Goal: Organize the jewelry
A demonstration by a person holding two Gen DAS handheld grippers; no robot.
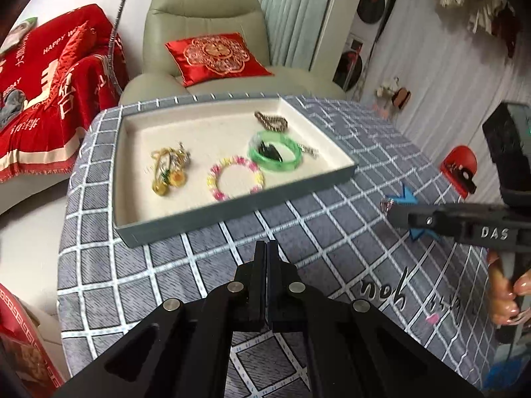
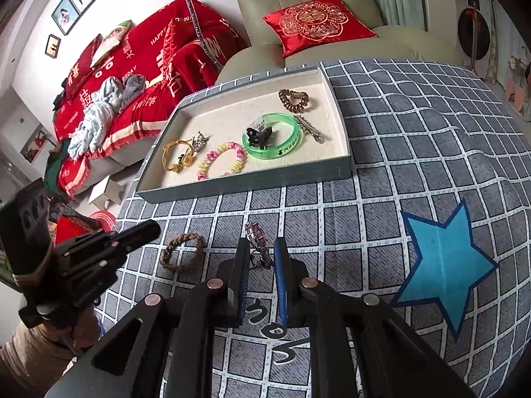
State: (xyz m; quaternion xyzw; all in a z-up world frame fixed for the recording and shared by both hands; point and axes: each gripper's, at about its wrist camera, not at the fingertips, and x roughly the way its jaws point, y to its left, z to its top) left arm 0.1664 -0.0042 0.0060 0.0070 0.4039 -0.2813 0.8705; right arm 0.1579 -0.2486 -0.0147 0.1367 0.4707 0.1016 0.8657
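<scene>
- While your left hand-held gripper [image 1: 266,248] hangs over the checked surface [image 1: 332,205] in front of the tray [image 1: 232,212], its two fingers are pressed flat together with nothing between them.
- Your right hand-held gripper [image 2: 261,248] sits low over the cloth, its fingers set close on either side of a pink-and-silver hair clip [image 2: 257,242]; whether the pads actually press on the clip, you cannot tell from here.
- From the left wrist view, that same clip [image 1: 386,204] shows as a small glint at the tip of your right tool.
- A braided brown bracelet [image 2: 182,252] lies loose on the surface, just left of the clip and outside the tray.
- Inside the tray you already have a yellow cord charm [image 2: 181,156], a pink-and-yellow bead bracelet [image 2: 221,161], a green bangle [image 2: 272,139] with a black claw clip [image 2: 258,134] inside its ring, a silver clip [image 2: 310,129] and a brown coil hair tie [image 2: 292,99].
- A blue star [image 2: 443,265] marks the cloth to your right.
</scene>
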